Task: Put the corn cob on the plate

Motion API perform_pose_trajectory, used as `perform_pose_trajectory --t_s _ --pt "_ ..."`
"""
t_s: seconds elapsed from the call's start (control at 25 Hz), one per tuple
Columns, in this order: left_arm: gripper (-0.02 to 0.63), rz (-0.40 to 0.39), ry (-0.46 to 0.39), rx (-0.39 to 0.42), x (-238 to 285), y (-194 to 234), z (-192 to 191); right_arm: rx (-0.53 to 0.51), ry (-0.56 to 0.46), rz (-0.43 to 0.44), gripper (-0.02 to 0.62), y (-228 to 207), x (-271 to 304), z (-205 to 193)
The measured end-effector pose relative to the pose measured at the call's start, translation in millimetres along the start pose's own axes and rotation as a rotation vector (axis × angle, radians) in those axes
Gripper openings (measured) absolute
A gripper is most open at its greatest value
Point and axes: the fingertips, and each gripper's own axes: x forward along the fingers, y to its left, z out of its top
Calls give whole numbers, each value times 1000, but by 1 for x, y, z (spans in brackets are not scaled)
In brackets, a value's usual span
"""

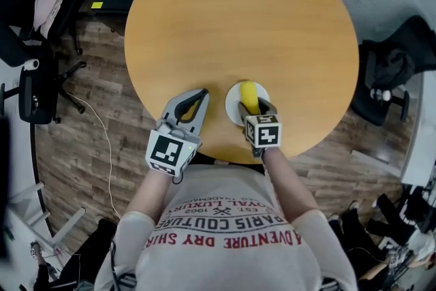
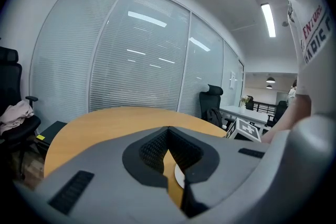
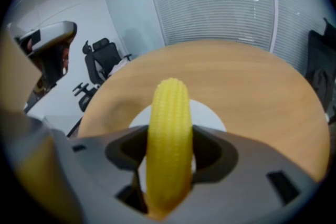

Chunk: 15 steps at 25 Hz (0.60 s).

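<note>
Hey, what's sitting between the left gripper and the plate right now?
Nothing. Only bare wooden table lies between the left gripper and the white plate, as the head view shows.

Both forearms are stretched forward. The left gripper (image 1: pixel 202 95) is held closed and empty; the right gripper (image 1: pixel 256 108) is clamped on the corn cob (image 1: pixel 250 95).
</note>
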Motion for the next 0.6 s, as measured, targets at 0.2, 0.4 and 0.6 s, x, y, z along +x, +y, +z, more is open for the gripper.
perform_pose_trajectory --t_s 0.2,0.4,0.6 --pt "32 5 20 0 3 2 -8 -4 15 4 264 1 5 -1" --pt "32 14 29 23 2 10 -13 -41 2 -21 264 4 7 -1" --pt "32 6 28 28 -2 6 -12 -3 -31 -26 264 6 5 -1"
